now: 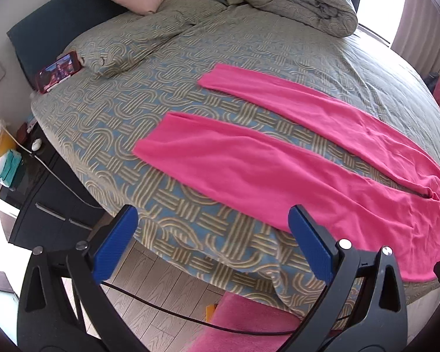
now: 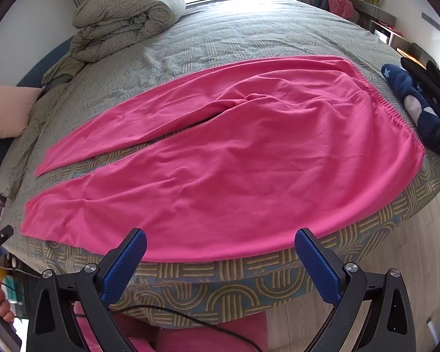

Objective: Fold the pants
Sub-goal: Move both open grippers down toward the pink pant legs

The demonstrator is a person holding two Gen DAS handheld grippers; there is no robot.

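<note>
left hand-held gripper (image 1: 212,214) spread wide, right hand-held gripper (image 2: 220,237) likewise

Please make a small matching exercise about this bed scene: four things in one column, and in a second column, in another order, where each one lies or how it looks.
Things:
1. pink pants
2. phone
3. rolled duvet
4. star-patterned navy cloth

Places or states:
A. bundled up at the far end of the bed
B. spread flat, both legs apart
C. beside the waistband, at the bed's edge
D. screen lit, next to a patterned pillow

Pairs: 1-B, 2-D, 3-A, 4-C
</note>
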